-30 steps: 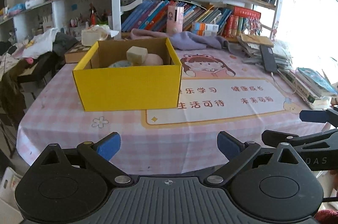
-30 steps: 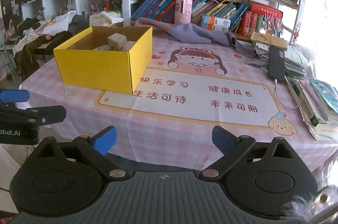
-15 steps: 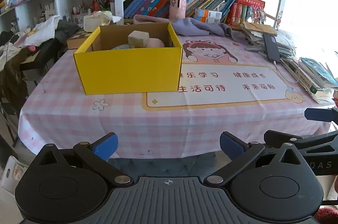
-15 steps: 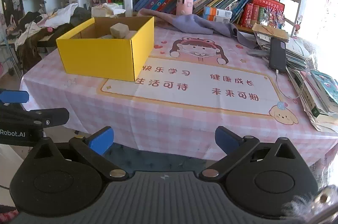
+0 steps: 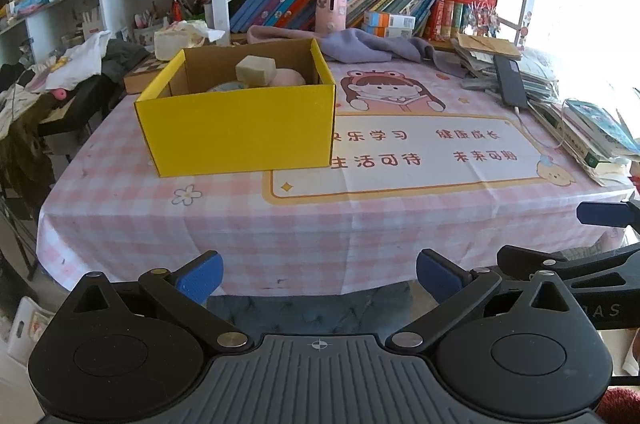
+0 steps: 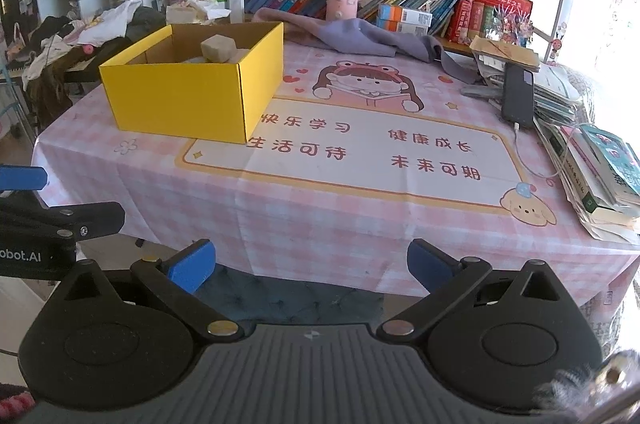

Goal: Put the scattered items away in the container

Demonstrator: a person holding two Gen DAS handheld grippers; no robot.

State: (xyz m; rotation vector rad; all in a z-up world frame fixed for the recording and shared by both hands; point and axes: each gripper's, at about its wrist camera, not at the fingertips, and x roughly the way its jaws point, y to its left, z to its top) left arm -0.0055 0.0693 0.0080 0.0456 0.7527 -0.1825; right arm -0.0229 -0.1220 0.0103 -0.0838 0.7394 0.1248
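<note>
You hold the left gripper [image 5: 319, 274] and the right gripper [image 6: 311, 263] wide open and empty before the worktop [image 5: 360, 224], where the yellow box [image 5: 236, 128] contains a beige block [image 5: 255, 70]

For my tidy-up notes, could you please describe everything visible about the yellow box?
The yellow box is an open-topped rectangular carton, seemingly corrugated cardboard, yellow outside and brown inside. It sits upright on the pink checked tablecloth, its right end overlapping the printed panel. Inside lie a beige block, something pink and something pale blue. Neither gripper touches it.
</note>
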